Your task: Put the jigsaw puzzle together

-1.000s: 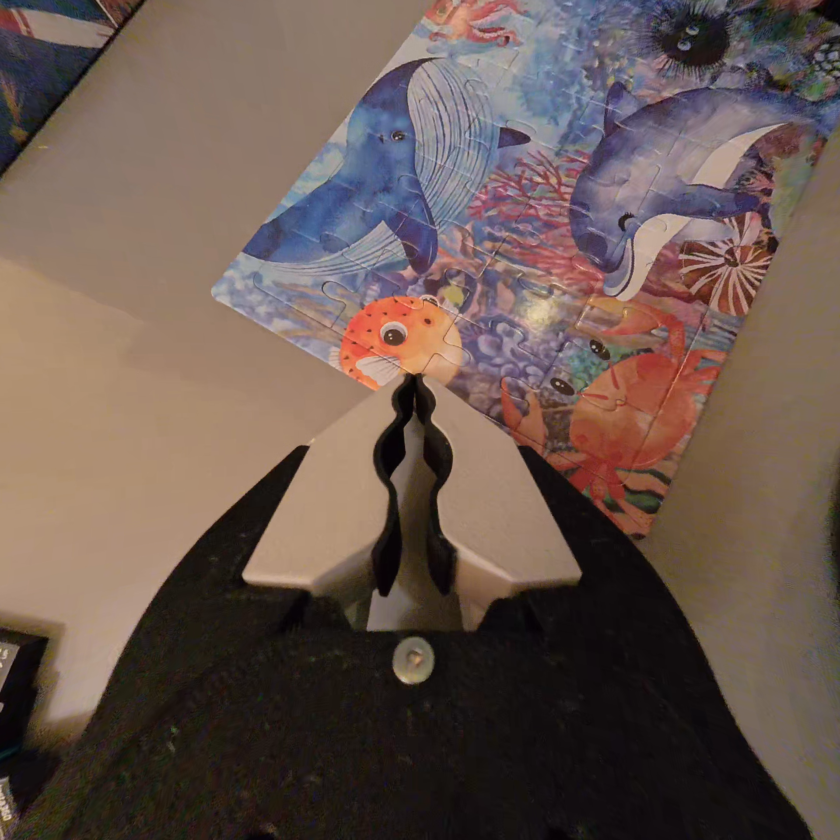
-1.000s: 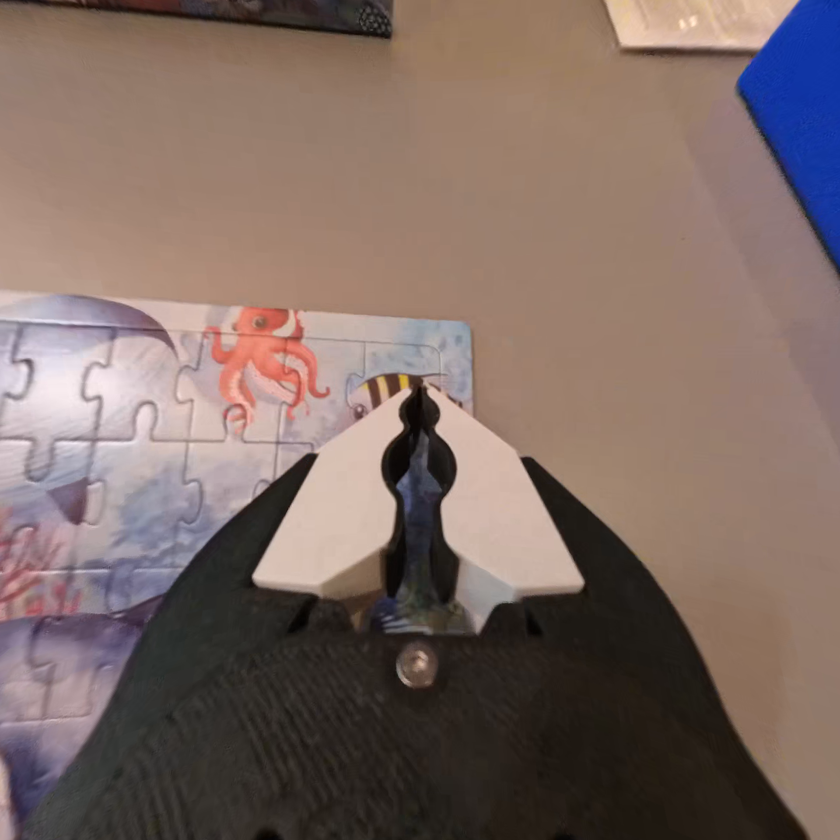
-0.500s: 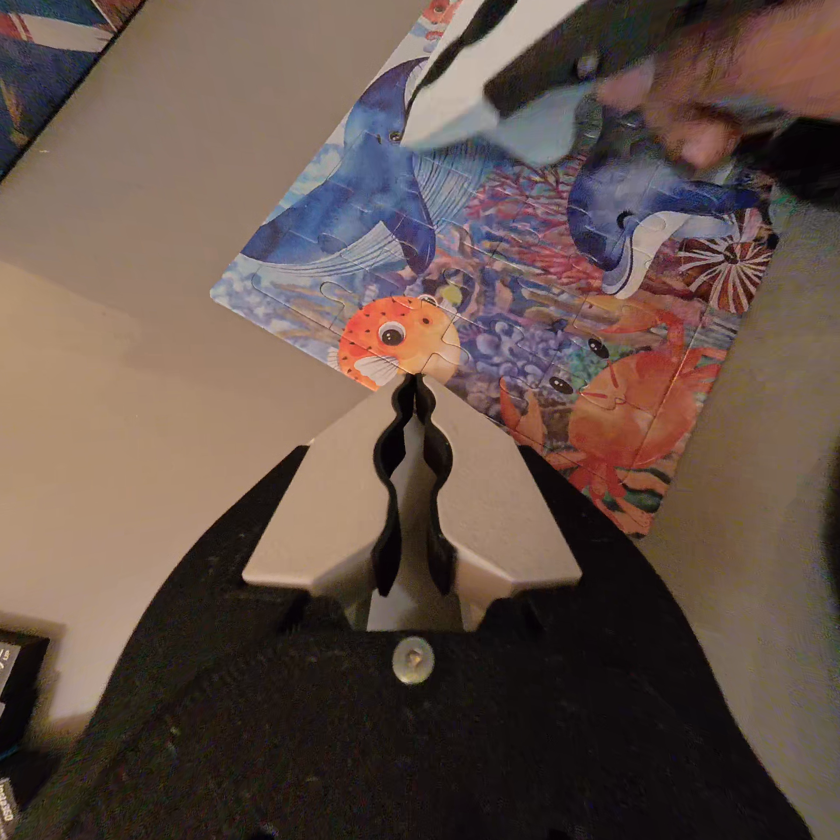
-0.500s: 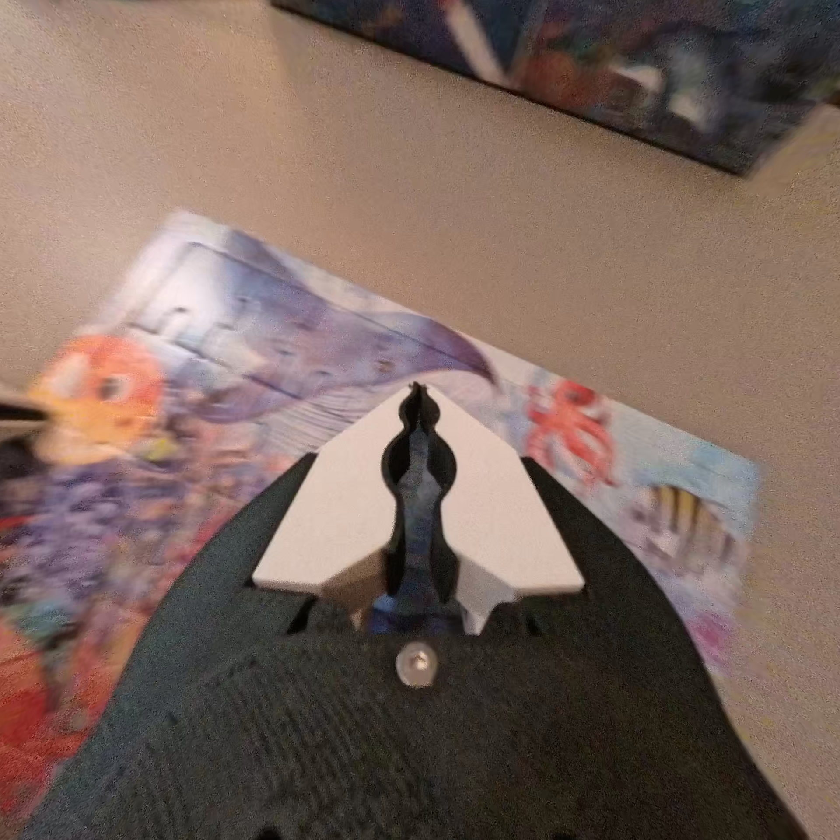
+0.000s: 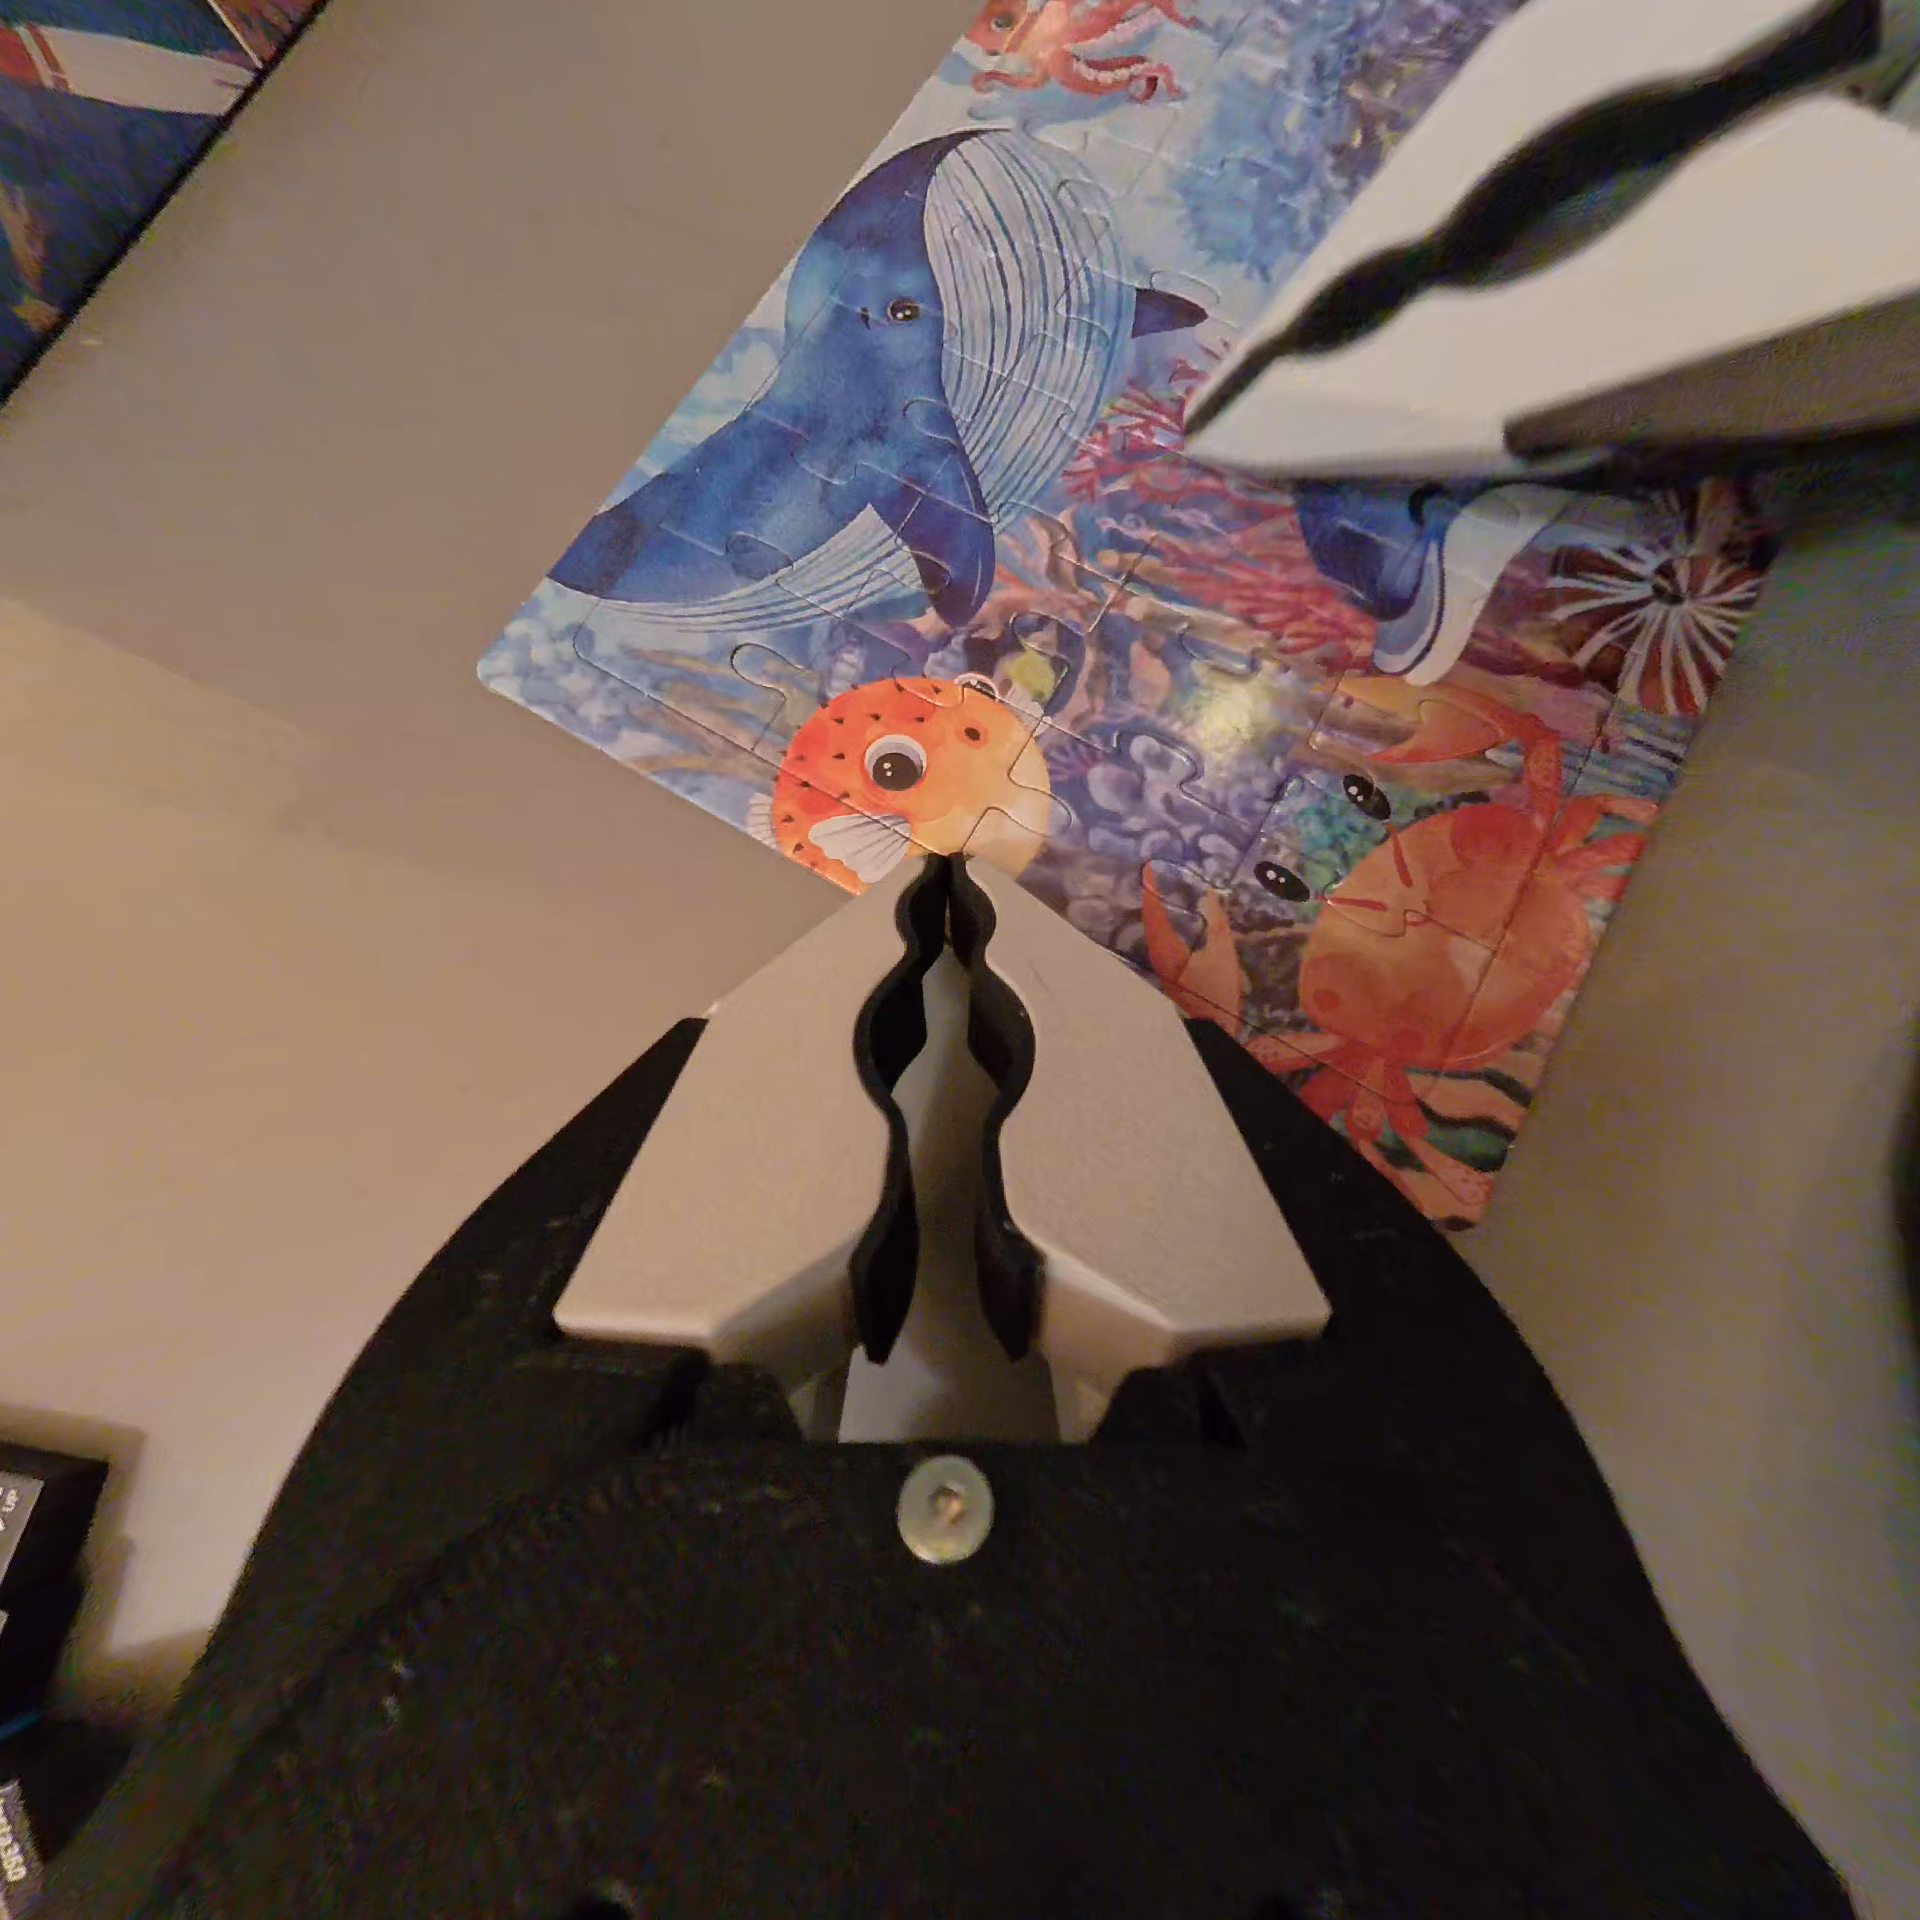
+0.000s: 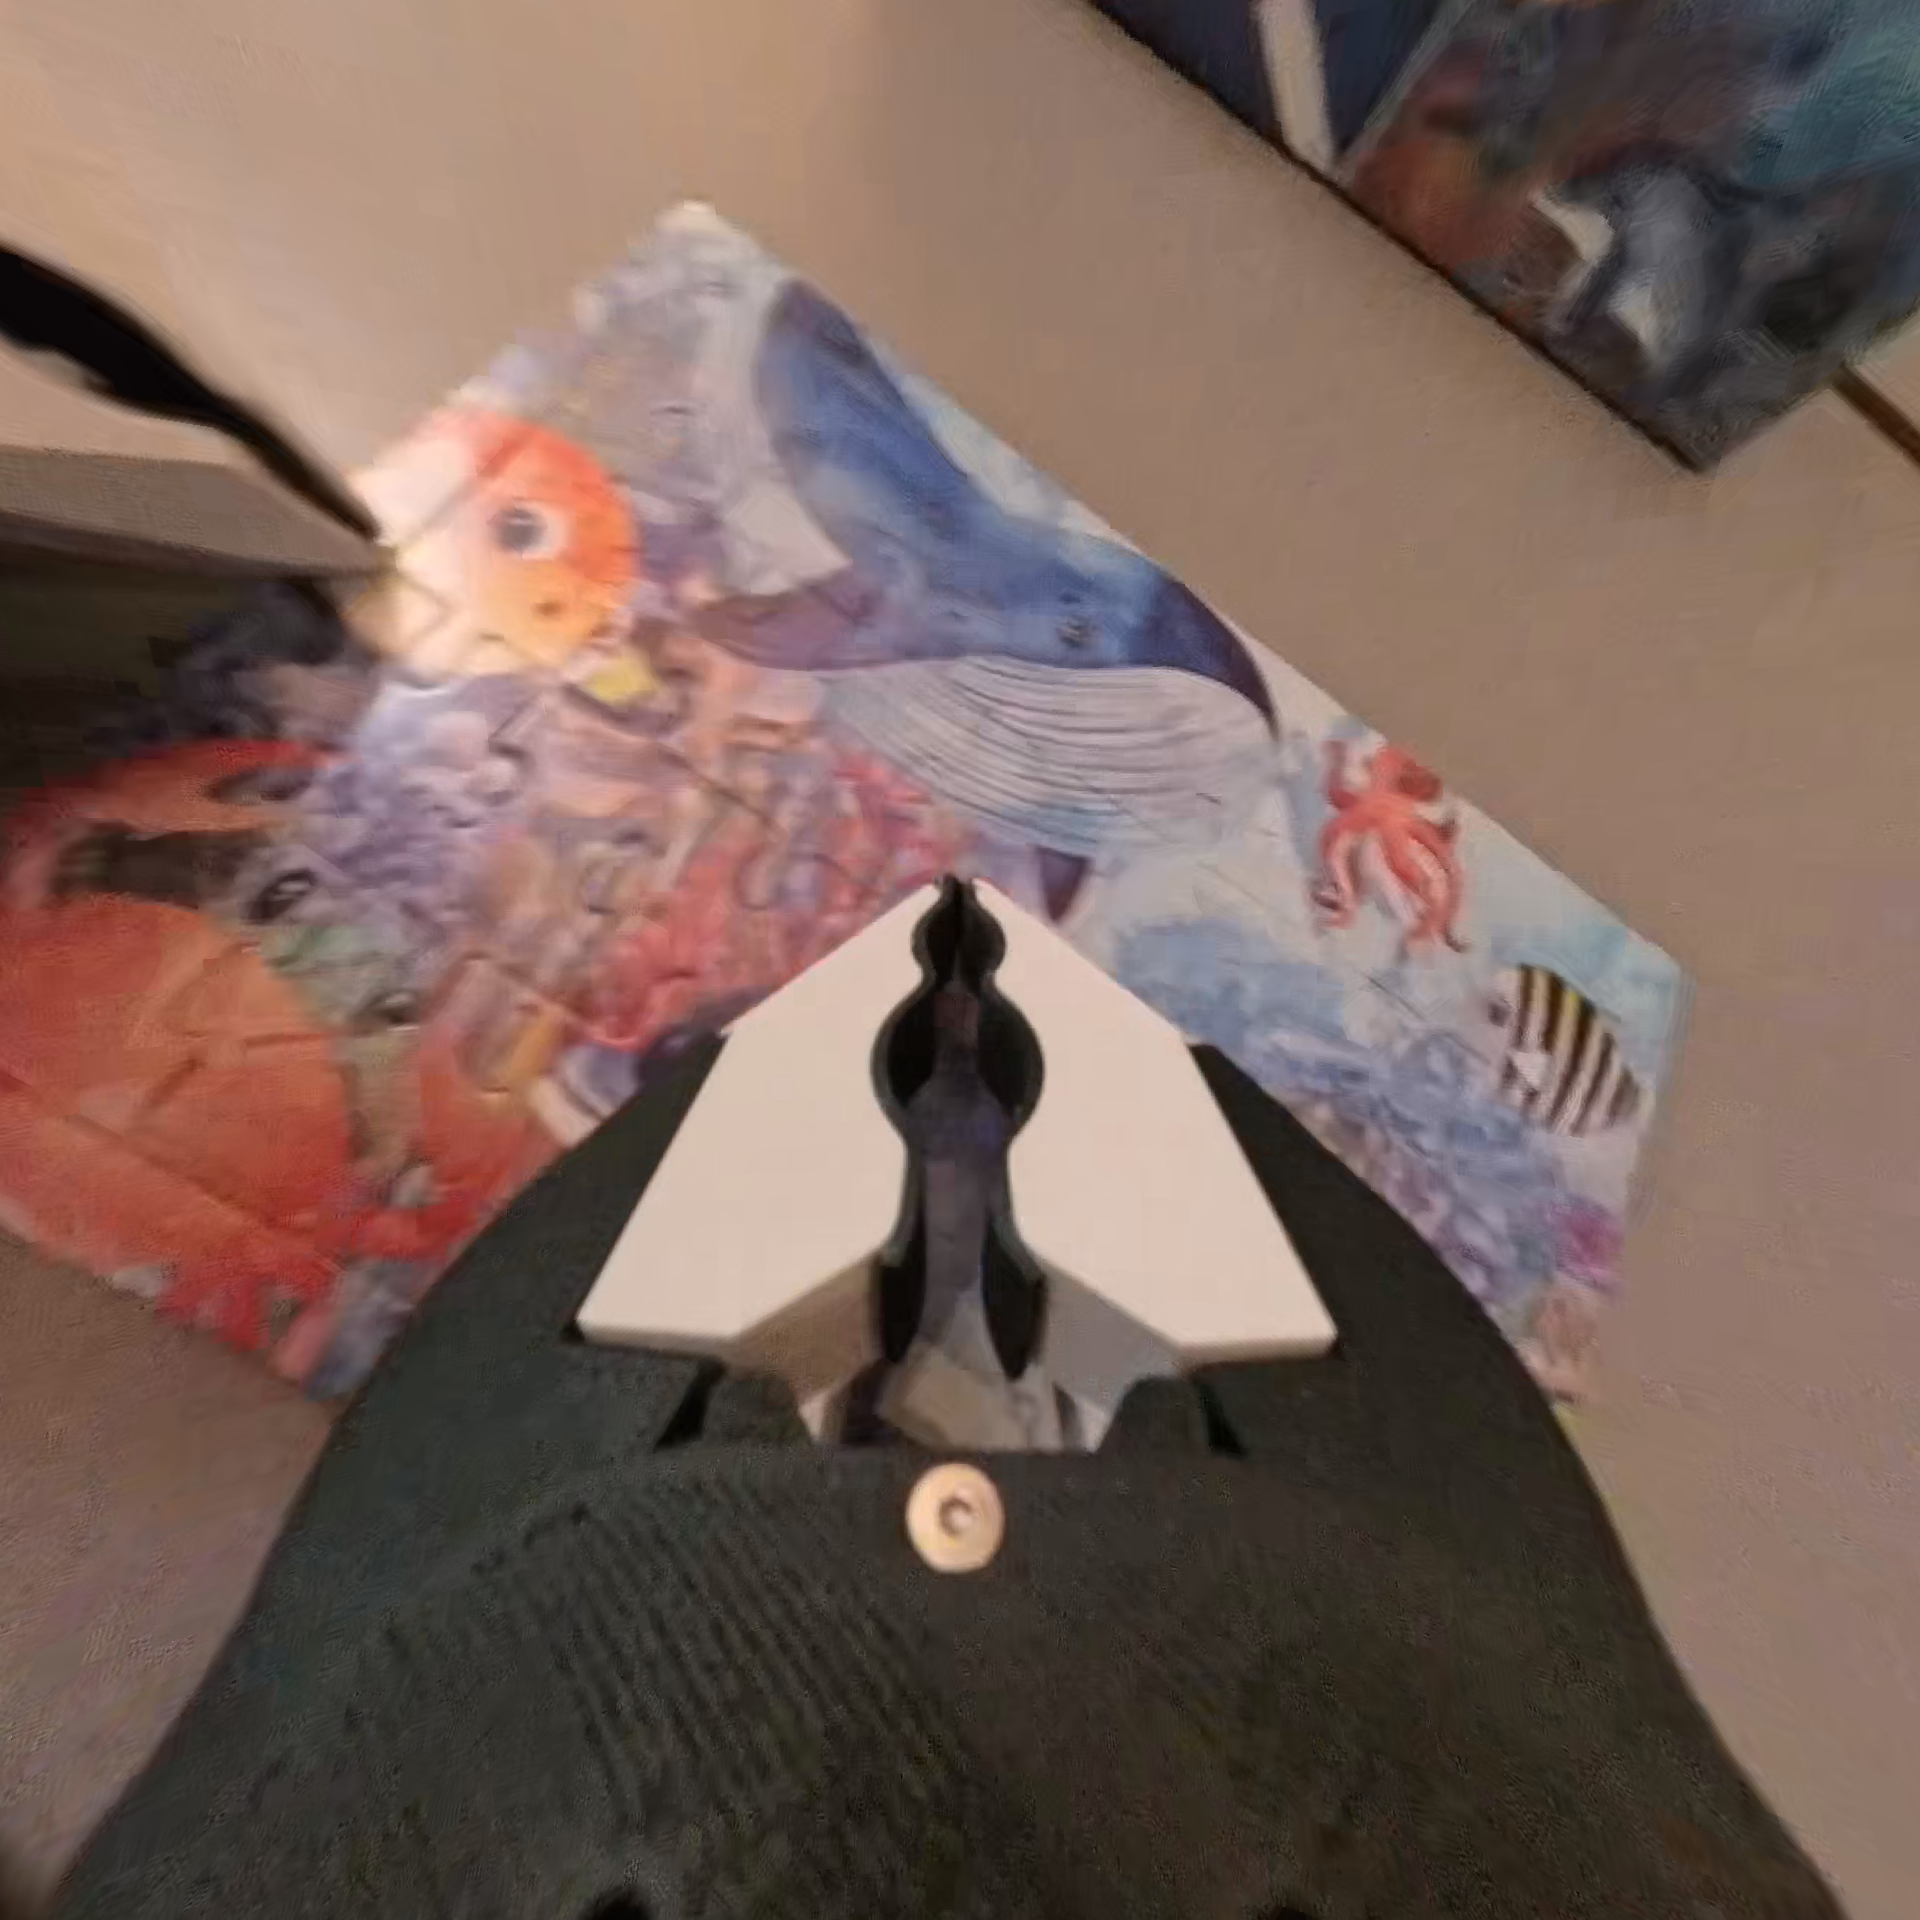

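Fingers (image 5: 1049, 1091) of the left gripper (image 5: 948, 871) were pressed together with nothing between them, tips at the near edge of the puzzle (image 5: 1039, 499), just by its orange fish (image 5: 904, 774). That gripper pointed forward and down over the table (image 5: 312, 831), as it had a second before. The right gripper (image 6: 958, 891) was also closed and empty, angled down over the middle of the puzzle near the whale's (image 6: 997, 644) fin; its view was blurred. From the left wrist view it reached in from the upper right, covering the dolphin. A second earlier it had sat at the far corner by the striped fish (image 6: 1558, 1049); since then it had swung across the picture. The puzzle lay flat on the table, with no gaps seen. A box (image 6: 1621, 197) lay beyond it, well apart.
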Motion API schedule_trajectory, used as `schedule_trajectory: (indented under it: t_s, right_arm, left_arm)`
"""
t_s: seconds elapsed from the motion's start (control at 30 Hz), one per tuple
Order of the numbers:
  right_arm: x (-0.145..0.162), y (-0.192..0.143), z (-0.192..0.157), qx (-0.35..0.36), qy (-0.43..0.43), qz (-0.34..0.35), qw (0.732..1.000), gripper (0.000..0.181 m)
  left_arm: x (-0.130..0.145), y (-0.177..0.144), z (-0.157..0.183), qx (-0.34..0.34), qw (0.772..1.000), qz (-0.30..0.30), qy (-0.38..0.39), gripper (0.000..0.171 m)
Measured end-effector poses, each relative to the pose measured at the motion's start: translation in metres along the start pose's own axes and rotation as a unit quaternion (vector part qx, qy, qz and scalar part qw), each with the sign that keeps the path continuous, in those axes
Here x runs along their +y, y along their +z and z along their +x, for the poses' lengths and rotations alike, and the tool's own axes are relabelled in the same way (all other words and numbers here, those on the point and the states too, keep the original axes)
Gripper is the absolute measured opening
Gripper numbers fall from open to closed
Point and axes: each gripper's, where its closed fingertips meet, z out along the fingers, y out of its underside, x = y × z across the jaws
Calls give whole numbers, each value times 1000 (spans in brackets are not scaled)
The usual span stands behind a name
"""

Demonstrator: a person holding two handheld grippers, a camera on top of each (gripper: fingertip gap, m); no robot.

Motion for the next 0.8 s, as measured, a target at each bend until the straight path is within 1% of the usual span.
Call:
schedule_trajectory:
  t_s: [0.07,0.13,0.17,0.2,0.23,0.27,0.3,0.33,0.37,0.4,0.43,0.47,0.5,0.53,0.6,0.67,0.7,0.73,0.77,0.8]
  right_arm:
    - [21,0,50,27,91,-15,995,0]
    - [49,-7,105,88,147,-47,984,0]
    - [60,-11,124,115,160,-59,979,0]
    - [65,-13,131,121,170,-59,976,0]
    - [64,-13,125,113,174,-54,977,0]
    - [57,-12,111,92,165,-43,981,0]
    - [45,-10,86,52,148,-29,987,0]
    - [31,-9,50,-9,132,-14,991,0]
    - [17,-12,9,-83,120,0,989,0]
    - [8,-19,-31,-156,108,10,982,0]
    - [4,-27,-60,-207,92,14,974,0]
    - [4,-32,-71,-220,72,20,973,0]
    - [7,-33,-68,-207,50,26,977,0]
    - [12,-31,-50,-174,40,27,984,0]
    - [30,-25,11,-85,71,15,994,0]
    - [54,-24,76,18,111,-3,994,0]
    - [61,-27,92,48,109,-9,993,0]
    - [62,-28,89,48,92,-9,995,0]
    - [56,-29,70,18,68,-1,998,0]
    - [47,-32,37,-45,44,15,998,0]
  left_arm:
    - [0,0,0,-3,1000,0,3,0]
    - [0,0,0,-2,1000,0,1,0]
    - [0,1,0,0,1000,0,0,0]
    - [0,0,0,1,1000,0,-1,0]
    - [0,0,0,1,1000,0,-1,0]
    - [0,0,0,2,1000,0,-2,0]
    - [0,0,0,2,1000,0,-2,0]
    - [0,0,0,3,1000,0,-3,0]
    - [0,0,0,3,1000,0,-3,0]
    - [0,1,0,3,1000,0,-3,0]
    - [0,1,0,2,1000,0,-2,0]
    - [0,0,0,0,1000,0,0,0]
    - [0,0,0,-3,1000,0,3,0]
    - [0,0,0,-6,1000,0,6,0]
    - [-1,0,3,-9,1000,0,13,0]
    - [-9,-1,26,42,999,13,11,0]
    - [-20,-3,39,65,997,29,7,0]
    - [-29,-3,52,83,995,44,9,0]
    - [-34,1,62,94,994,44,13,0]
    - [-33,8,69,96,995,31,19,0]
